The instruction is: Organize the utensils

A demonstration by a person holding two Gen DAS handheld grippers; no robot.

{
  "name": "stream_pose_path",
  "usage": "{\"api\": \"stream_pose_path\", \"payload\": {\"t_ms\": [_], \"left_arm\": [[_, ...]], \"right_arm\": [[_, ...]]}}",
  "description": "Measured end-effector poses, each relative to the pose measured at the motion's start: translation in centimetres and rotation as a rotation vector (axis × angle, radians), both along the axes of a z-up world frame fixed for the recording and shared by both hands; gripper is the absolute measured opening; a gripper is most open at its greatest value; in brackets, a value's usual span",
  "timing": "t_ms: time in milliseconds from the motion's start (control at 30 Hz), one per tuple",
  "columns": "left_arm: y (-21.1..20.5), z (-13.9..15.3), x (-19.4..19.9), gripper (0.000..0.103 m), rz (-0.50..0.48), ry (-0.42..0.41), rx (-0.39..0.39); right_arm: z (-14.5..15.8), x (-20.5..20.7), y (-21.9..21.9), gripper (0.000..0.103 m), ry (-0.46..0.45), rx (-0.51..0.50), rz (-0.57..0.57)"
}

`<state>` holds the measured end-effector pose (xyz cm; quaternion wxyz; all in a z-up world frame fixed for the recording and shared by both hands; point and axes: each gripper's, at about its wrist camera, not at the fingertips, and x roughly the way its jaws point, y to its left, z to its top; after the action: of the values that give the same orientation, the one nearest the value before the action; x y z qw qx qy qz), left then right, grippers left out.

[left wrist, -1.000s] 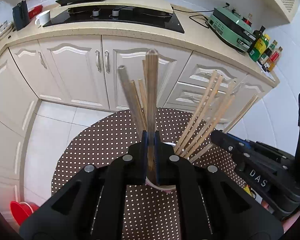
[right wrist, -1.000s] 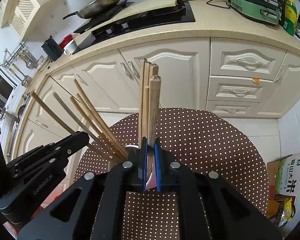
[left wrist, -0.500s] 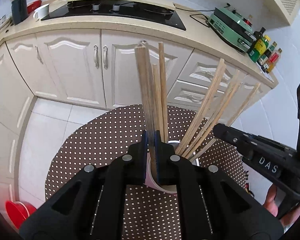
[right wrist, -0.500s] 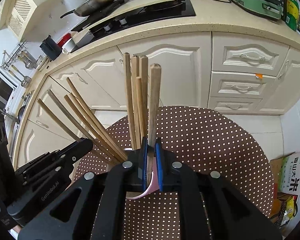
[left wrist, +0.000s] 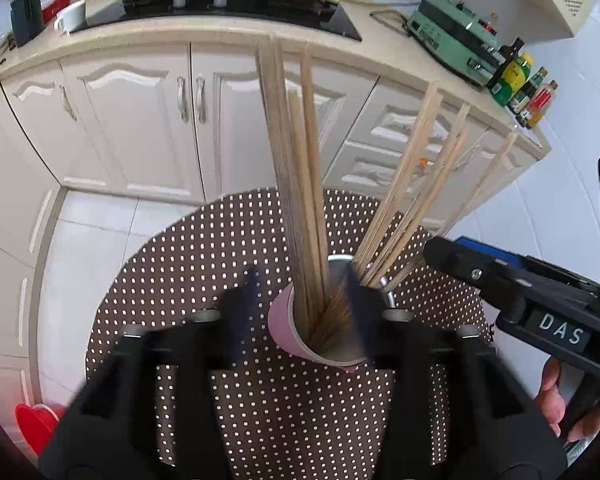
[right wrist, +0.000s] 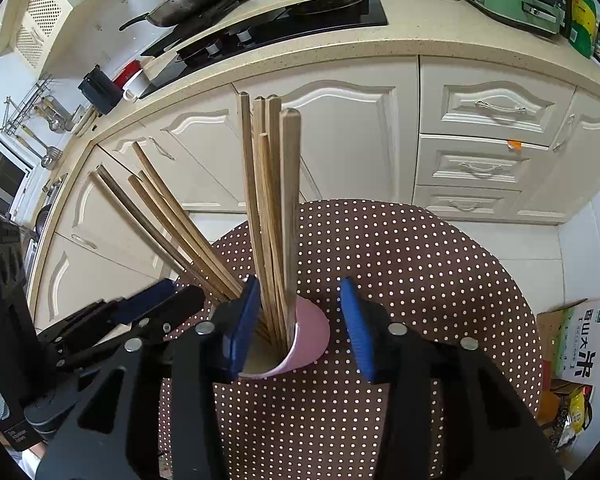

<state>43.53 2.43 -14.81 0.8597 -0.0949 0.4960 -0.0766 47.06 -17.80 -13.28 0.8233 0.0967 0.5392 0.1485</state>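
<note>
Your left hand-held gripper (left wrist: 304, 312) and right hand-held gripper (right wrist: 300, 324) are both opening, jaws apart around chopsticks (right wrist: 272, 208) standing free in the pink cup (right wrist: 312, 336); the cup sits mid-desk (right wrist: 420, 264), dotted cloth clear toward its round edge.

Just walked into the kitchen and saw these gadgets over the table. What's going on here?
A person is sorting chopsticks with a handheld claw in each hand. The left claw and right claw are both opening around one bundle of chopsticks standing in a pink cup on the polka-dot table. A second bunch leans in a metal holder beside the cup.
</note>
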Motion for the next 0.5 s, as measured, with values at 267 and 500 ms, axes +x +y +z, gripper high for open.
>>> {"api": "stream_pose_path", "payload": {"t_ms": [267, 500], "left_arm": [[0.1, 0.5, -1.0, 0.051, -0.006, -0.011, 0.021], [0.0, 1.6, -2.7, 0.051, 0.004, -0.033, 0.03]], "right_arm": [[0.6, -0.7, -0.9, 0.045, 0.0, -0.003, -0.016], [2.0, -2.3, -1.1, 0.049, -0.026, -0.009, -0.009]]}}
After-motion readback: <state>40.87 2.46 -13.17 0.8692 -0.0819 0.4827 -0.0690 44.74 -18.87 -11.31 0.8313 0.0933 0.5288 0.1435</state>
